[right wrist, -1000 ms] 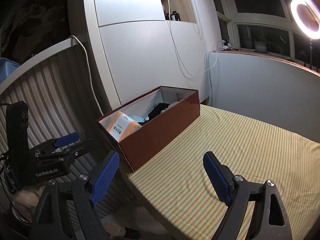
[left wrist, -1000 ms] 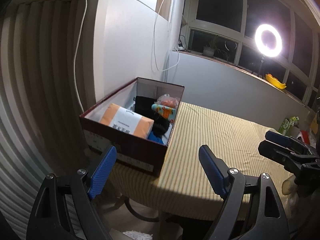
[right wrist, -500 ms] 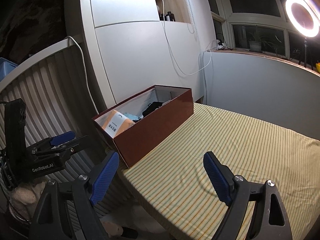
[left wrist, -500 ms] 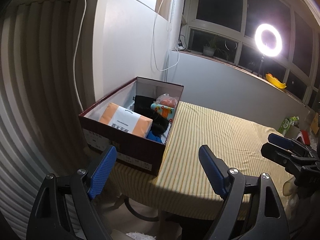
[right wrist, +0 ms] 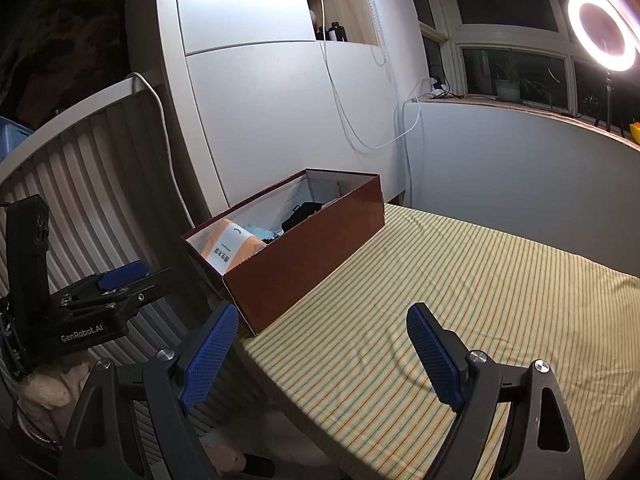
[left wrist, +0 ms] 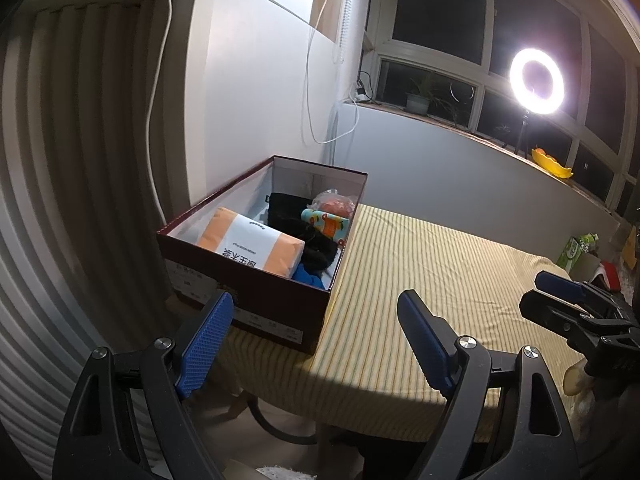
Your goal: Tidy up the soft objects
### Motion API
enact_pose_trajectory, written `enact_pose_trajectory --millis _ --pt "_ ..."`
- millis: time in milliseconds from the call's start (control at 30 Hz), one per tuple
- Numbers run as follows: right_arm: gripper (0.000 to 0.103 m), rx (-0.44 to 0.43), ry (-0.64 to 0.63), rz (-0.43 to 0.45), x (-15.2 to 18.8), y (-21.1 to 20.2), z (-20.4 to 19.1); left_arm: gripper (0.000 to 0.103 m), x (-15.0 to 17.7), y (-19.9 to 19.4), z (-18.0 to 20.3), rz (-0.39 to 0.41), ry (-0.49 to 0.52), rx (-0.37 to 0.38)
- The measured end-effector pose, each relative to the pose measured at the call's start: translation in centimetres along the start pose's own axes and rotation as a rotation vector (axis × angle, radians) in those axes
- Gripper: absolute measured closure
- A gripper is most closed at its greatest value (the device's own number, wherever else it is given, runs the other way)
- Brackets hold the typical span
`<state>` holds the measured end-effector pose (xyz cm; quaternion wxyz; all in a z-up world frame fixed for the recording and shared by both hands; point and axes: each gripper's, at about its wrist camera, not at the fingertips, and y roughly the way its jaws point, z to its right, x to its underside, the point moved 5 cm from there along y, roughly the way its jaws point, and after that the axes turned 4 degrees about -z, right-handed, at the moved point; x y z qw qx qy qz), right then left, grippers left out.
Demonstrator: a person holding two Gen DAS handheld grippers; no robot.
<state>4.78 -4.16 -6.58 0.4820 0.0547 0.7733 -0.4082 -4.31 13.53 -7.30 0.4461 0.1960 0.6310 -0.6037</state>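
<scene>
A dark red shoe box (left wrist: 256, 300) (right wrist: 304, 256) stands open at the left end of a table with a yellow striped cloth (left wrist: 424, 272) (right wrist: 460, 304). Inside lie an orange-and-white soft pack (left wrist: 250, 242) (right wrist: 232, 246), black fabric (left wrist: 308, 236), a blue piece (left wrist: 308, 278), a patterned sock roll (left wrist: 326, 226) and an orange item in clear wrap (left wrist: 336, 202). My left gripper (left wrist: 316, 340) is open and empty, held back from the table's near edge. My right gripper (right wrist: 324, 350) is open and empty above the cloth's front edge. Each gripper shows in the other's view.
A white cabinet (right wrist: 280, 92) with hanging cables stands behind the box. A ribbed panel (left wrist: 80, 160) is at left. A ring light (left wrist: 536, 82) stands on the window sill. Small cartons (left wrist: 576, 250) sit beyond the table's far right end.
Both grippers have drawn back slightly from the table and stayed open. The box and its contents have not moved.
</scene>
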Motion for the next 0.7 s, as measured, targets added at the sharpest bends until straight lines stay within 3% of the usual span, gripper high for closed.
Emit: enact_pose_trajectory --millis 700 --pt "0.019 0.016 -0.003 -0.038 0.8 1.3 0.1 0.019 0.2 0.1 0.2 0.015 0.012 0.007"
